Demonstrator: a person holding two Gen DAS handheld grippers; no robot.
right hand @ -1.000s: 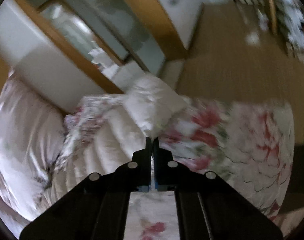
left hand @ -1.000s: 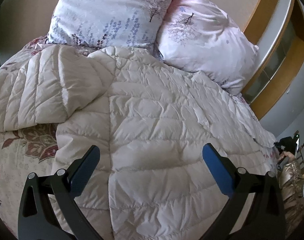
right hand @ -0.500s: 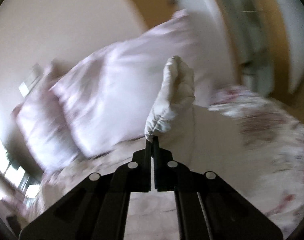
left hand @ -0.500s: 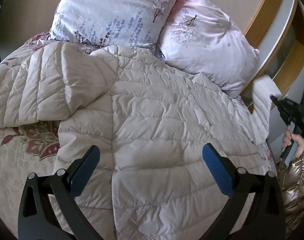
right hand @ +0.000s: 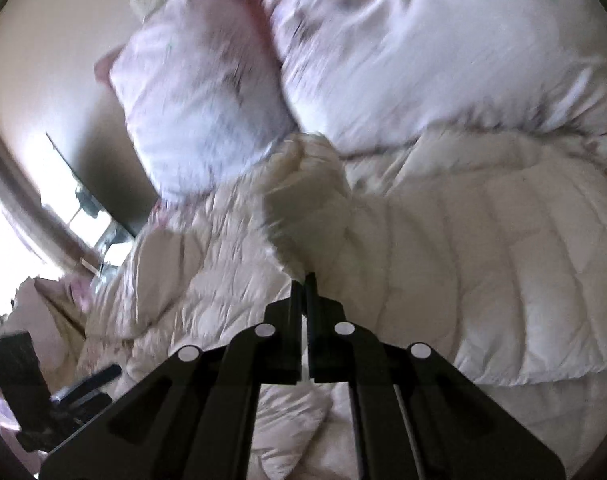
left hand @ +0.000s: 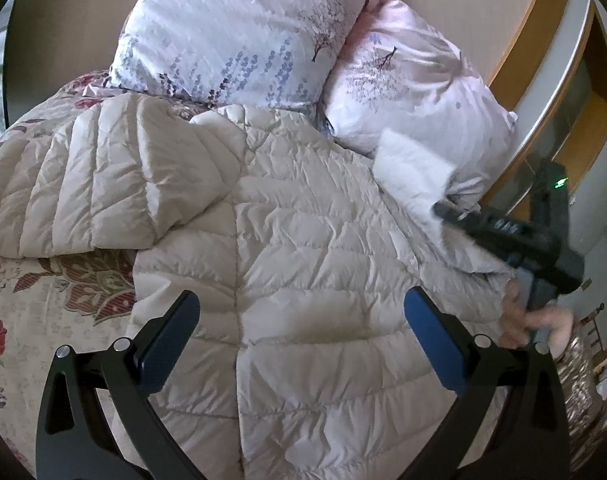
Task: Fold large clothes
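Note:
A large cream quilted down jacket [left hand: 303, 248] lies spread on the bed, its left sleeve [left hand: 83, 184] folded across the upper left. My left gripper [left hand: 301, 332] is open and empty, hovering above the jacket's lower middle. My right gripper [right hand: 304, 284] is shut on the cuff of the jacket's right sleeve [right hand: 307, 204], which stands up in front of it. In the left wrist view the right gripper [left hand: 443, 210] holds that sleeve [left hand: 411, 168] lifted above the jacket's right side, near the pillows.
Two pale floral pillows [left hand: 243, 28] [left hand: 415, 80] lean on the headboard behind the jacket. A floral bedspread [left hand: 31, 312] shows at the left. A wooden-framed cabinet [left hand: 563, 92] stands to the right of the bed. A bright window [right hand: 7, 208] is at the left.
The right gripper has lifted the right sleeve off the bed's edge and carried it up and inward over the jacket. The left gripper has stayed open over the jacket.

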